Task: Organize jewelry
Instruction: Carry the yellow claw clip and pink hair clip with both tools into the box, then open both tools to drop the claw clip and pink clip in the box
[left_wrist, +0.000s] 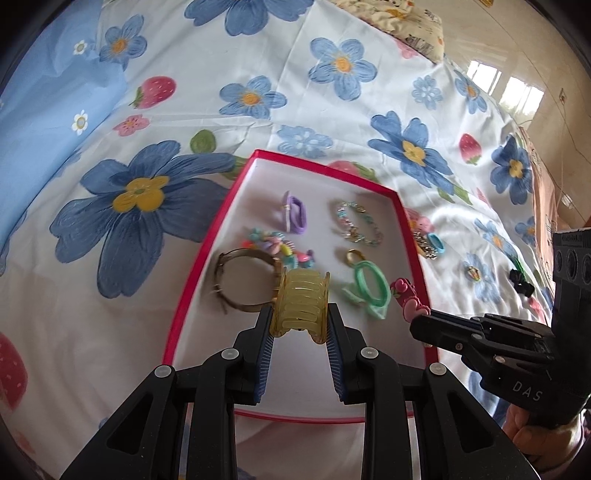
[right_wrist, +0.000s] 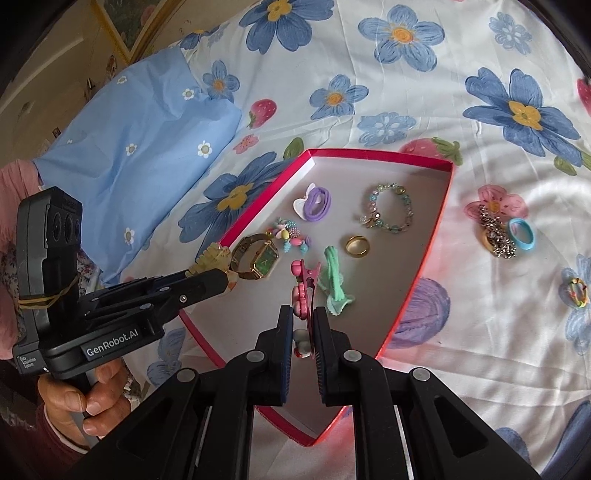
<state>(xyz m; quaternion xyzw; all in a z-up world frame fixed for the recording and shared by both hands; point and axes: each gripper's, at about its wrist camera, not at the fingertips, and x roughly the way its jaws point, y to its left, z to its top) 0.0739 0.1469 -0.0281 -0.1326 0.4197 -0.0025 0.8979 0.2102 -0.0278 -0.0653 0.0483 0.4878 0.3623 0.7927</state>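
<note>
A red-rimmed box with a white floor lies on the flowered bedsheet. My left gripper is shut on a yellow claw hair clip and holds it over the box's near part; the clip also shows in the right wrist view. My right gripper is shut on a pink hair clip above the box; the pink clip also shows in the left wrist view. In the box lie a watch, a purple hair tie, a bead bracelet, a gold ring, a green tie and colourful beads.
On the sheet right of the box lie a chain bracelet, a blue ring-shaped tie and a small multicolour loop. A black item and a small brooch lie further off. A blue pillow sits left.
</note>
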